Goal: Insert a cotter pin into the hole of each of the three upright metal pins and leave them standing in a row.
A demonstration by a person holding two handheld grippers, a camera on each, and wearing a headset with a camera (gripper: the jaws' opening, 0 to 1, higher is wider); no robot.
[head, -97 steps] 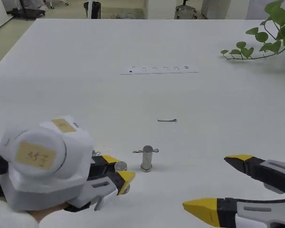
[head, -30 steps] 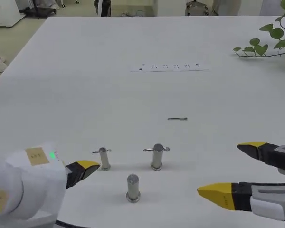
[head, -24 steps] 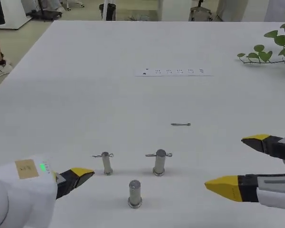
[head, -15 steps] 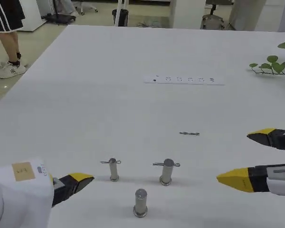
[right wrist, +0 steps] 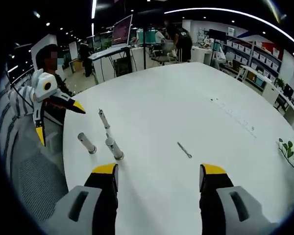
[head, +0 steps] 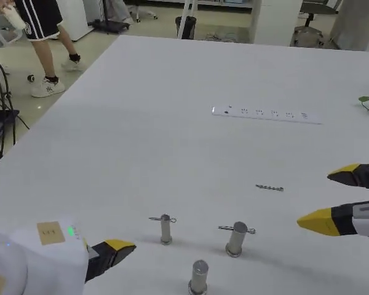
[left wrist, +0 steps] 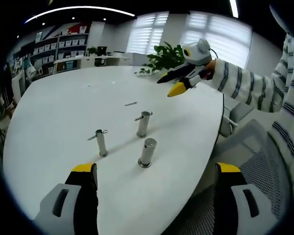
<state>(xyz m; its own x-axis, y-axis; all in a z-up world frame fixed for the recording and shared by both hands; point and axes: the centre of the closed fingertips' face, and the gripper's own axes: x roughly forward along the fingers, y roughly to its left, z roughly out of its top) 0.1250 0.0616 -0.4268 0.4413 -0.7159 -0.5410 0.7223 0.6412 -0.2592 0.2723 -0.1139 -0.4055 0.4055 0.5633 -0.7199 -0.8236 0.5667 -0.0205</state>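
**Three views, one shared cluster**

The table (head: 172, 123) is seen from above and behind both grippers in the head view. From the left gripper (right wrist: 60, 122), the upright pins (left wrist: 147, 152) are viewed closely, the right gripper (left wrist: 165, 87) beyond them; from the right gripper, they are viewed oppositely, farther off.

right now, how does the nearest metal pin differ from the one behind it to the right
The nearest metal pin has a bare top, nothing through its hole; the right rear pin carries a cotter pin crosswise near its top. The nearest metal pin stands forward, out of line; the right rear pin sits level with the left rear pin. Both stand upright on the white table, silvery, ungripped.
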